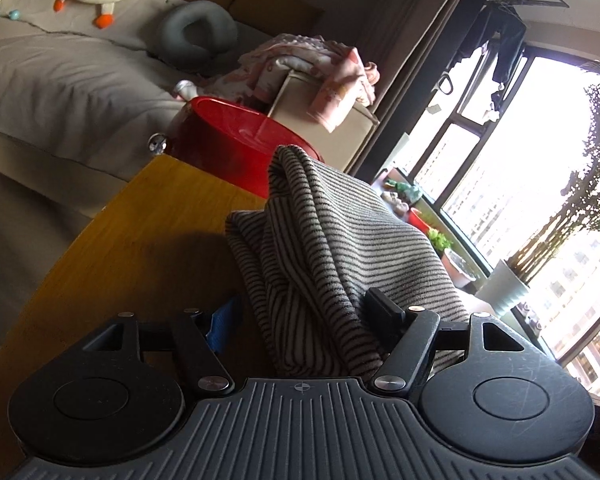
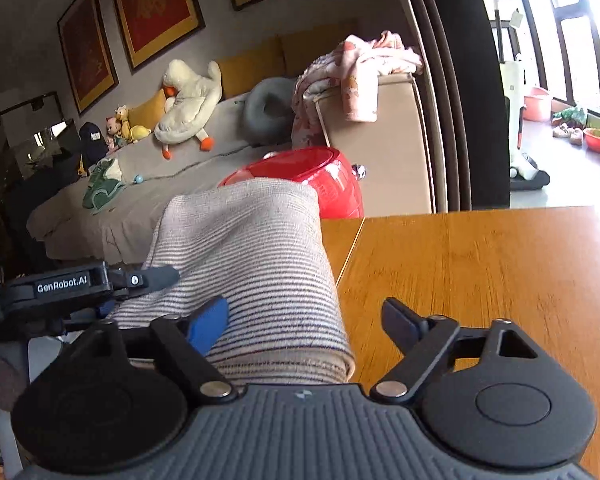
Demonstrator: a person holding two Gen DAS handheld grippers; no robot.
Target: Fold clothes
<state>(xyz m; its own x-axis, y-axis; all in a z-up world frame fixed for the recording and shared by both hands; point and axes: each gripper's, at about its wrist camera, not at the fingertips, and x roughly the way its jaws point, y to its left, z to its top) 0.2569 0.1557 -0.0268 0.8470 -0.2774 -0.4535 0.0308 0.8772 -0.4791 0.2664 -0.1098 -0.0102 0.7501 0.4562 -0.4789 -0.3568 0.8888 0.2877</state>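
left gripper (image 1: 304, 320): jaws wide apart, a bunch of the striped cloth (image 1: 332, 248) lying between them and against the right finger; whether it is pinched, cannot tell.
right gripper (image 2: 304, 324): jaws spread wide, the cloth (image 2: 256, 264) draped over the left blue finger (image 2: 208, 324); the right finger stands free over bare wood.
cloth: grey with thin dark stripes, heaped and folded on the table (image 1: 140, 240), rising in a ridge ahead of the left gripper; in the right view it covers the table's left part and hangs past the near edge.
table: orange-brown wood, bare to the right of the cloth (image 2: 480, 280), a seam running away from the camera.
other gripper: the left one shows at the left edge of the right view (image 2: 88, 284), just beside the cloth.
in the way: the cloth ridge hides the table's far edge and part of the red tub (image 1: 240, 136).
beyond: red tub (image 2: 324, 184) just past the table; beige box (image 2: 384, 140) with a pink blanket (image 2: 360, 72) over it; grey sofa (image 1: 60, 72) with a grey ring cushion (image 1: 196, 36) and a white plush goose (image 2: 188, 100).
far right: bright window (image 1: 540, 160), potted plant (image 1: 508, 284).
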